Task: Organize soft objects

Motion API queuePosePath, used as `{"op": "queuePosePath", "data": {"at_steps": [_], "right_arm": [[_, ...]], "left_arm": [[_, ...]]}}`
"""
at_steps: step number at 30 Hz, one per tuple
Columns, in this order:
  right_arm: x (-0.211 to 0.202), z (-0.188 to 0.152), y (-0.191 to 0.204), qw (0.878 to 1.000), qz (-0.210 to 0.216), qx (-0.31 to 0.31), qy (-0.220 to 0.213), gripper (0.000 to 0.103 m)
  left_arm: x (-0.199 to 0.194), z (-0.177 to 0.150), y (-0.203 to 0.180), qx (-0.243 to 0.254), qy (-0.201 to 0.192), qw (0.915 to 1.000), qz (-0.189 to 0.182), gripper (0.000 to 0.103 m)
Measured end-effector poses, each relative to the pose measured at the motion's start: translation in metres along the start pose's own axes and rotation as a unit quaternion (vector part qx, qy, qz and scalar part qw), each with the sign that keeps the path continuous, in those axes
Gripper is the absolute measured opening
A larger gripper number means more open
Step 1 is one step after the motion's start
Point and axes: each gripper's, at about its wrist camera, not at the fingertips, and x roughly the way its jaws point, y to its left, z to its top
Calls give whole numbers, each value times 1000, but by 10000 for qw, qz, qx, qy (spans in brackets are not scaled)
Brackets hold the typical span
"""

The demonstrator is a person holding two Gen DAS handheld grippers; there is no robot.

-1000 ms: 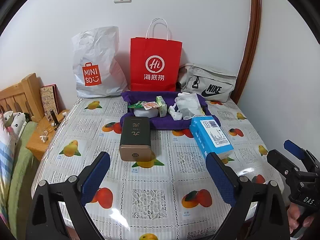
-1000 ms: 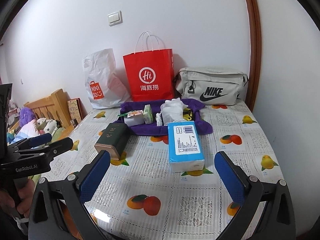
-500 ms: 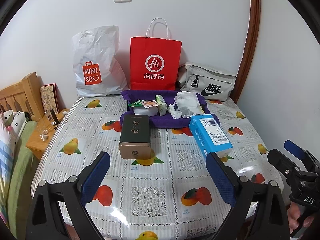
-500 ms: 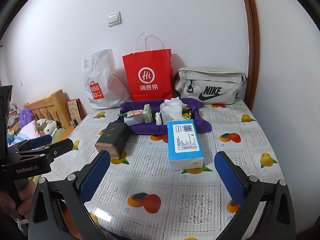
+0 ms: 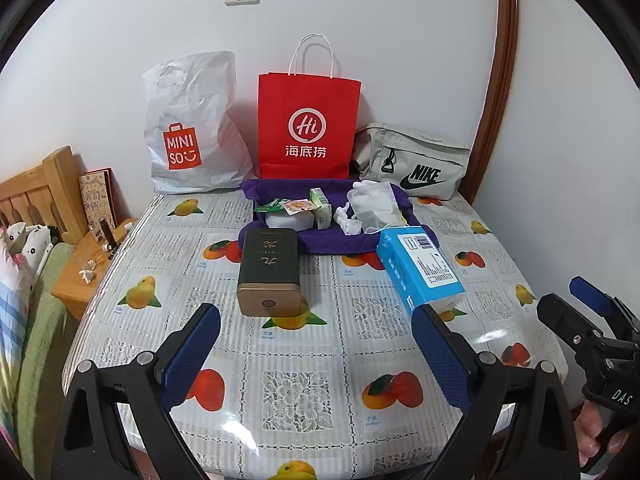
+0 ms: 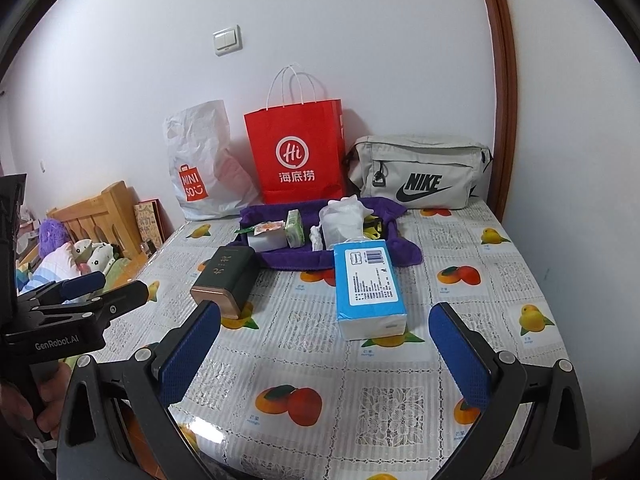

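Note:
A blue tissue pack (image 5: pixel 420 270) (image 6: pixel 368 286) lies on the fruit-print table (image 5: pixel 296 392) in front of a purple cloth tray (image 5: pixel 332 242) (image 6: pixel 288 260). The tray holds a white plastic bag (image 5: pixel 374 206) (image 6: pixel 340 224), a green packet (image 5: pixel 322 212) (image 6: pixel 294 228) and a white box (image 5: pixel 288 220). A dark tin box (image 5: pixel 270 270) (image 6: pixel 228 278) lies left of the pack. My left gripper (image 5: pixel 316 348) is open, hovering near the table's front edge. My right gripper (image 6: pixel 324 352) is open too, just short of the tissue pack. Nothing is between either pair of fingers.
Against the back wall stand a white Miniso bag (image 5: pixel 192 128), a red paper bag (image 5: pixel 308 128) and a grey Nike bag (image 5: pixel 412 164). A wooden nightstand (image 5: pixel 86 268) and a bed with soft toys (image 6: pixel 80 256) lie to the left. A wall (image 6: pixel 580 160) closes the right side.
Both grippers have drifted slightly; the scene sits marginally higher in the views. No object has moved and both stay open.

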Motion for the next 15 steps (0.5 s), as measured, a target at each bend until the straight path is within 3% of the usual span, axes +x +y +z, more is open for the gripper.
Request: {"op": "queuePosePath", "data": {"at_steps": [15], "right_arm": [[-1,1,-1,10000,3,1,-10,102]], "left_arm": [[-1,0,-1,13,-10,10000,11,97]]}}
